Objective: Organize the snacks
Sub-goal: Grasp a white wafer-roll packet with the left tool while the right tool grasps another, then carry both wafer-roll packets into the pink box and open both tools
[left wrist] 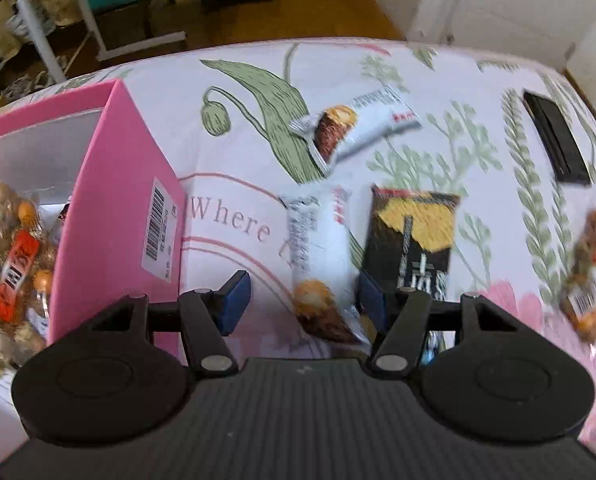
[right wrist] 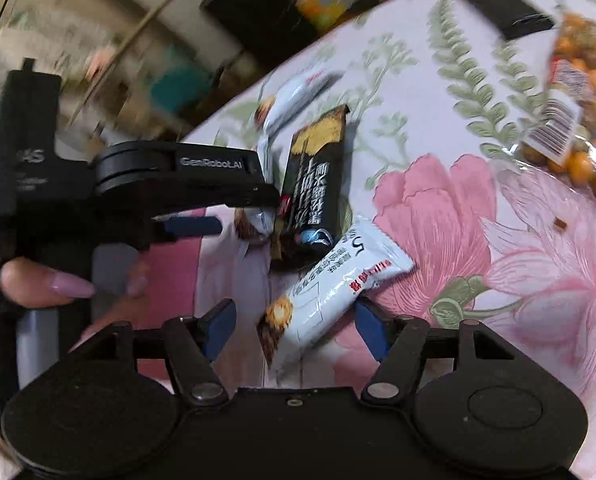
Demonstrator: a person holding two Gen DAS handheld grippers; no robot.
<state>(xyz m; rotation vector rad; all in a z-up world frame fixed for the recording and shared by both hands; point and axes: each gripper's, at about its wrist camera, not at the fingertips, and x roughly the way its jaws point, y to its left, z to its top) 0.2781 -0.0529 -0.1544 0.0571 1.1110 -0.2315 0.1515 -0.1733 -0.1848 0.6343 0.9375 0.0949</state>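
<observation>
My left gripper (left wrist: 304,300) is open over a white snack bar (left wrist: 320,264) that lies between its blue pads on the floral tablecloth. A black and yellow snack packet (left wrist: 412,240) lies just right of it, and a second white bar (left wrist: 358,128) lies farther back. A pink box (left wrist: 118,184) at left holds a bag of mixed nuts (left wrist: 10,264). My right gripper (right wrist: 294,324) is open around another white snack bar (right wrist: 330,292). The left gripper (right wrist: 194,224) shows in the right wrist view, beside the black packet (right wrist: 314,184).
Another bag of mixed nuts (left wrist: 594,272) lies at the table's right side and shows in the right wrist view (right wrist: 578,92). A black flat device (left wrist: 556,136) lies at the far right. Beyond the table edge are a wooden floor, white racks and clutter.
</observation>
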